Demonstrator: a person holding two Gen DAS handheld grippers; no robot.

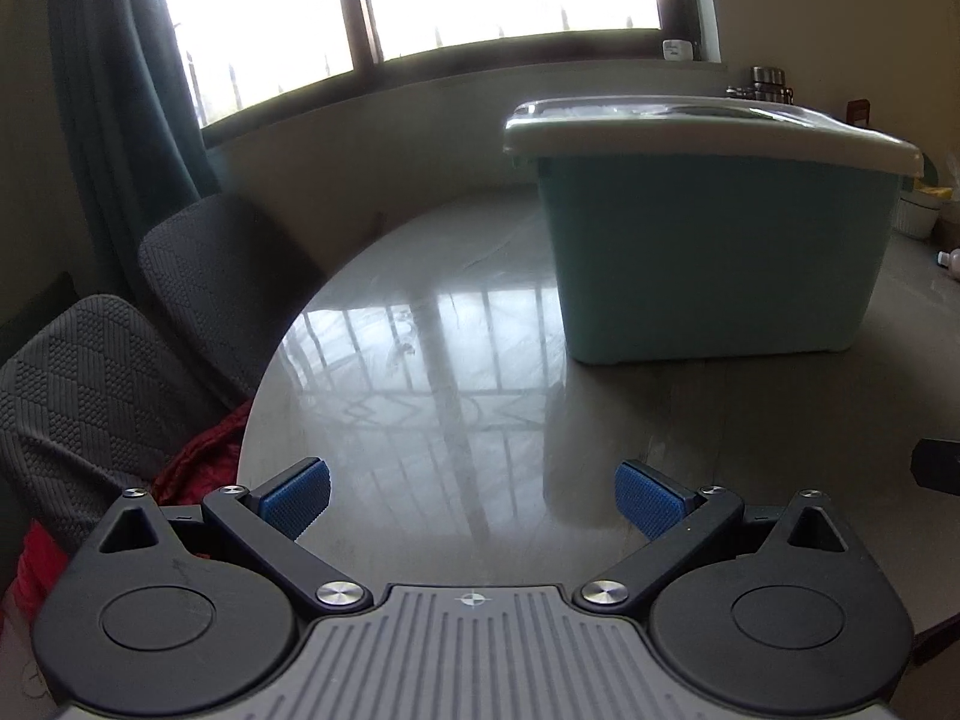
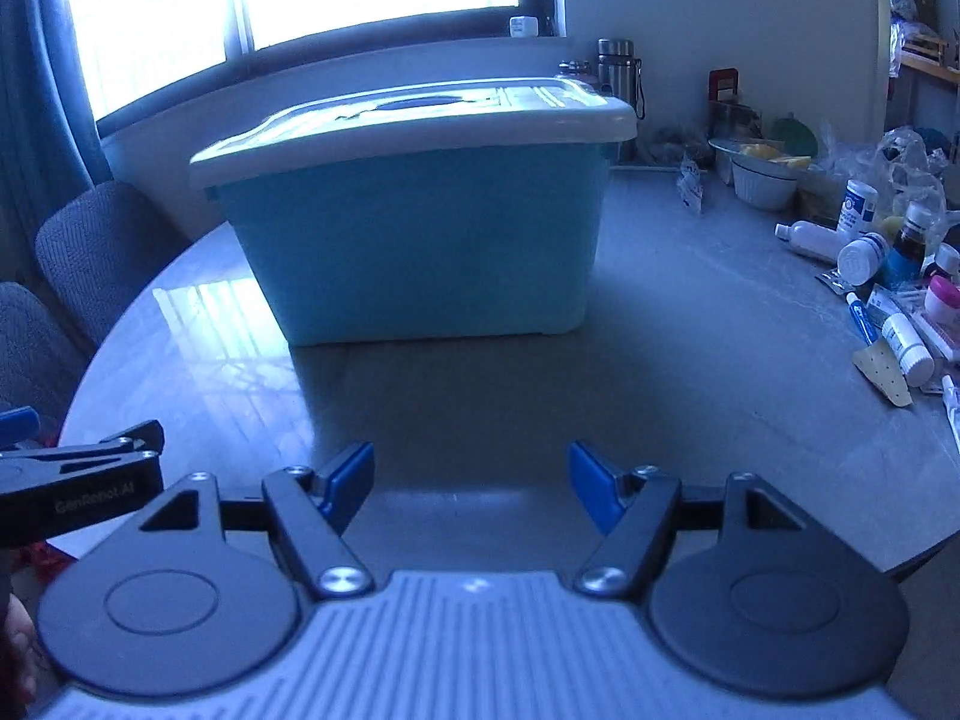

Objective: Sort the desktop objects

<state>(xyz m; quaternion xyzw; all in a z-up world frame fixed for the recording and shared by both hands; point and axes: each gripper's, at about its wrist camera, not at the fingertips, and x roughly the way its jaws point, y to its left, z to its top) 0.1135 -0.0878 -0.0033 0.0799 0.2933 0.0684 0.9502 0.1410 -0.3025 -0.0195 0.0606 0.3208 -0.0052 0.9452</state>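
Observation:
A teal storage box (image 2: pixel 408 240) with a closed white lid (image 2: pixel 420 120) stands on the round glossy table (image 2: pixel 690 360), straight ahead of both grippers. In the left wrist view the box (image 1: pixel 720 252) sits to the right of centre. My left gripper (image 1: pixel 472 492) hovers open over the bare tabletop with nothing between its blue pads. My right gripper (image 2: pixel 471 480) is open too, empty, a short way in front of the box. Loose items lie at the table's right: a white pill bottle (image 2: pixel 906 345), a blue tube (image 2: pixel 861 318), a tan plaster strip (image 2: pixel 885 372) and several more bottles.
Two grey fabric chairs (image 1: pixel 78 396) stand at the table's left edge with a red cloth (image 1: pixel 198 468) beside them. A white bowl (image 2: pixel 762 180) and a steel flask (image 2: pixel 618 72) stand behind the box. The left tool's black arm (image 2: pixel 78 474) shows at the right view's left edge.

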